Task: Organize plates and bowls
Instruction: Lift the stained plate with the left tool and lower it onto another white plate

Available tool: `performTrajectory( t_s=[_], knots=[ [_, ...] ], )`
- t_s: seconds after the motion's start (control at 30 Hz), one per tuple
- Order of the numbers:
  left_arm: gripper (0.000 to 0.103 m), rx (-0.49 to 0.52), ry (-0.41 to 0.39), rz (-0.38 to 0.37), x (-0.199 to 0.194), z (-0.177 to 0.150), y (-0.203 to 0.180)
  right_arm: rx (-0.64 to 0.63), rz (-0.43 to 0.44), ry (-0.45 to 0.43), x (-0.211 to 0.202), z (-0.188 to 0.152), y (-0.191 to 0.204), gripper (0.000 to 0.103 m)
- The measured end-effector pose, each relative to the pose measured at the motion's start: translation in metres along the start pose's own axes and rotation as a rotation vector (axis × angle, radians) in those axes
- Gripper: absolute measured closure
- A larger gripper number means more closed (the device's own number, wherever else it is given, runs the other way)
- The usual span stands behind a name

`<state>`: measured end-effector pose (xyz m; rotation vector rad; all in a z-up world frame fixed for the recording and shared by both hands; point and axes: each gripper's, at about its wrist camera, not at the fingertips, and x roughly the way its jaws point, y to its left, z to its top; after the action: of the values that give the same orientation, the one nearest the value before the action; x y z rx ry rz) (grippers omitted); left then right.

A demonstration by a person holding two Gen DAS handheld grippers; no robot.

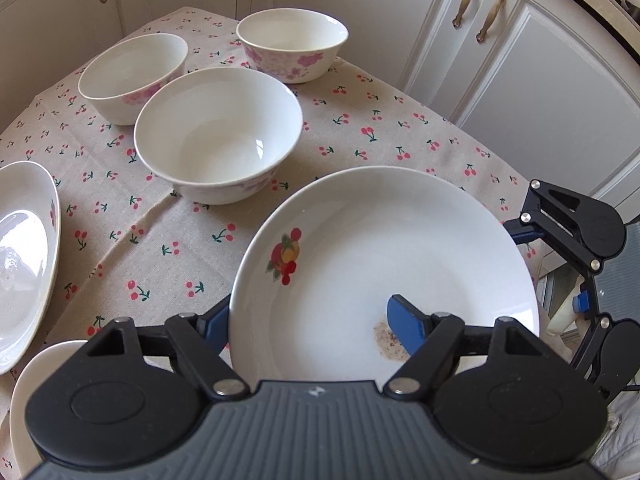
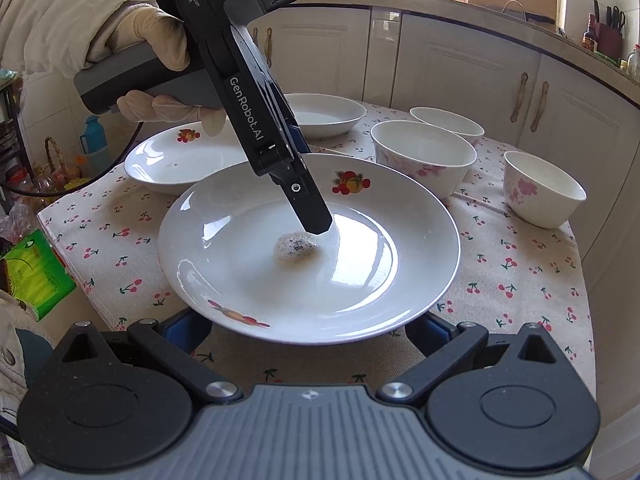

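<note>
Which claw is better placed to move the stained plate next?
Left: the left claw clamps the stained plate, one finger inside, the other underneath. The right claw is open, straddling its near edge without gripping.

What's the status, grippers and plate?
Left gripper shut on fruit-print plate, one finger inside. Right gripper open, at near rim. Residue spot in plate. Second plate close behind.

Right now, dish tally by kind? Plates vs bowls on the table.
Plates: 3 (held plate gripped by the left claw, plate behind it, far plate)
Bowls: 3 (near bowl, right bowl, far bowl)
Total: 6
</note>
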<state>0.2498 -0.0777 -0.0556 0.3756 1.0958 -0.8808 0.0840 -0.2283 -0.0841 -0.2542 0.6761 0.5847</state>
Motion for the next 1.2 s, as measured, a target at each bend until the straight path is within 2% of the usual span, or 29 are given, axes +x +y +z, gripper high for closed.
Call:
performTrajectory(
  t_s=[0.4,0.73,1.2],
  knots=[
    [0.025,-0.065,-0.074,0.052,-0.042,-0.024,0.023,-0.060,0.054,-0.028,0.006,0.035,0.011,0.000],
    [0.025,-0.153,-0.111,0.095,-0.072,-0.060,0.055,-0.118,0.126,-0.020,0.035,0.062,0.036,0.000],
    [0.025,-0.237,-0.128,0.104,-0.080,-0.098,0.095,-0.146,0.179,0.029,0.074,0.090,0.061,0.000]
  ],
)
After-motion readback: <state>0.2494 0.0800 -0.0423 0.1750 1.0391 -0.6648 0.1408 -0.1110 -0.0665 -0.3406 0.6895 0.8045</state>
